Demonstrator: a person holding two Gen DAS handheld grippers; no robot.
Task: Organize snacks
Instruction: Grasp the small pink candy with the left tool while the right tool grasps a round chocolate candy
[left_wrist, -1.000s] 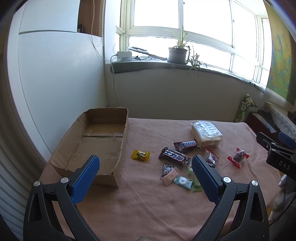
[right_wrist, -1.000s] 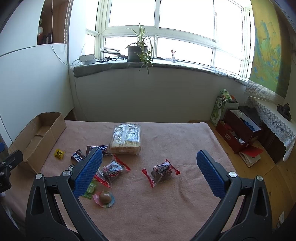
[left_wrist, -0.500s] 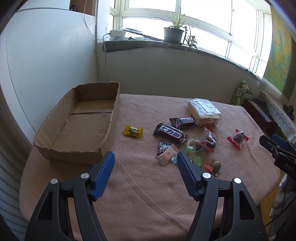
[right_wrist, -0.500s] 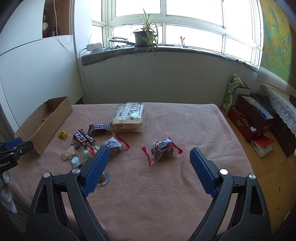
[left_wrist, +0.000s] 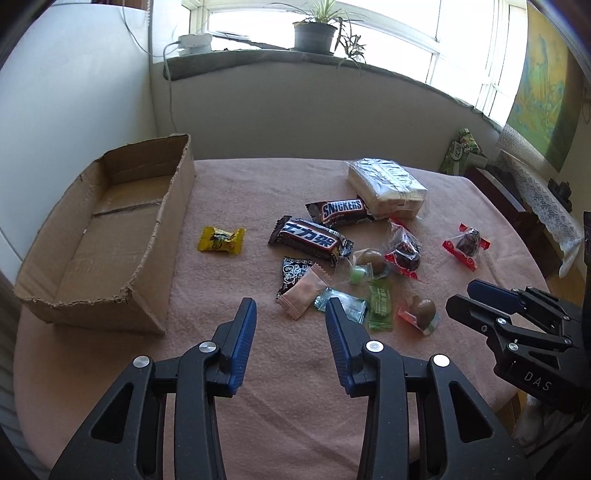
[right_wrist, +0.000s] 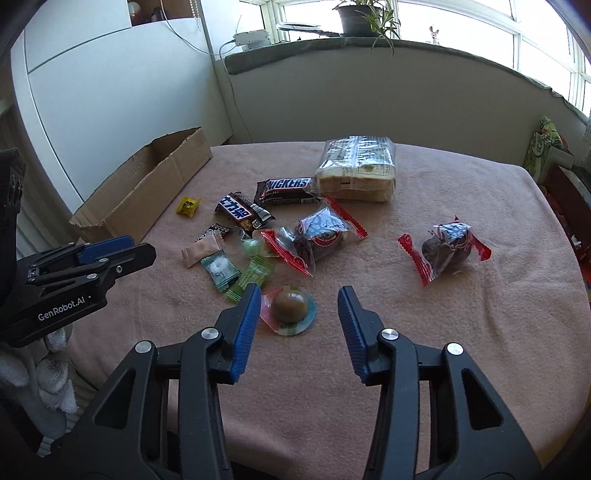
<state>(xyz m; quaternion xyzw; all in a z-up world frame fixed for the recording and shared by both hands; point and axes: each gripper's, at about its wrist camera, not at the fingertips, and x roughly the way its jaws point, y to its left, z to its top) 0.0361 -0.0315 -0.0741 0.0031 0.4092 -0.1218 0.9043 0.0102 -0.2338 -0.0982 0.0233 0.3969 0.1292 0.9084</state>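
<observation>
A pink cloth-covered worktop stands under a bright window, and on it we see an open, shallow brown cardboard box at the left and loose wrapped snacks scattered to its right. Our left gripper hangs parted and empty, with the small pale pink sachet just ahead of its tips, long axis slanting up to the right. Our right gripper is likewise spread and empty, and the round brown sweet in a clear domed wrapper lies between its tips, so it looks the nearer pick. We judge the box reachable leftward over bare cloth; the near worktop edge is close.
</observation>
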